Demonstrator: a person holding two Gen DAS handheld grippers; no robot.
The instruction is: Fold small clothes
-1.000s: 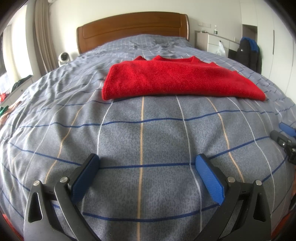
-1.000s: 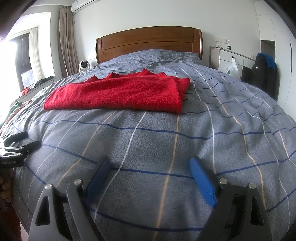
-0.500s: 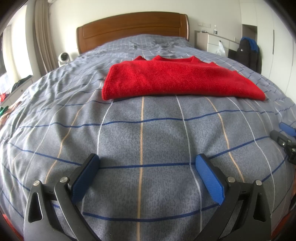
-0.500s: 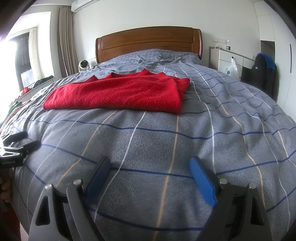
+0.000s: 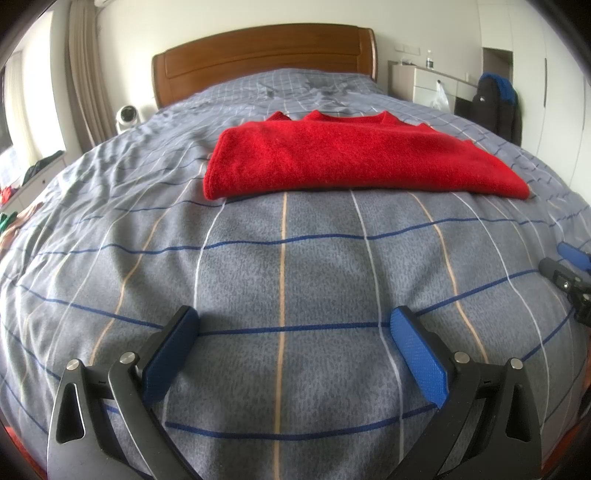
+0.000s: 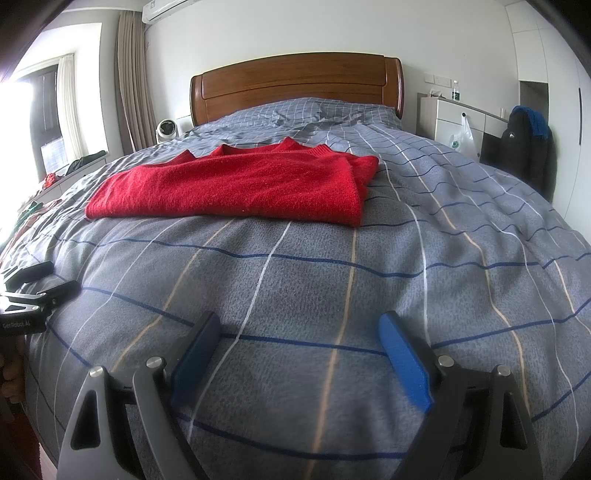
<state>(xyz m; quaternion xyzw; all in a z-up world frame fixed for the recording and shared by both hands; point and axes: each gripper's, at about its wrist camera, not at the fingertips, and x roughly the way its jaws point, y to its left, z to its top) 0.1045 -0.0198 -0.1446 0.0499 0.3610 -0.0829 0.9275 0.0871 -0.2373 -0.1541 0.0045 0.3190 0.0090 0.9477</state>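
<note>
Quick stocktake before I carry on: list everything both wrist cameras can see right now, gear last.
sweater: 1, red, lying flat and folded on the bed, ahead of both grippers
bedcover: 1, grey with white, blue and tan lines, over the whole bed
headboard: 1, brown wood, far end of the bed
fan: 1, white, on the floor left of the headboard
curtain: 1, beige, left wall
air conditioner: 1, white, top of the wall
dresser: 1, white, right of the bed, a plastic bag hanging on it
jacket: 1, black with blue, far right
left gripper: 1, blue pads, open, nothing between them
right gripper: 1, blue pads, open, nothing between them
</note>
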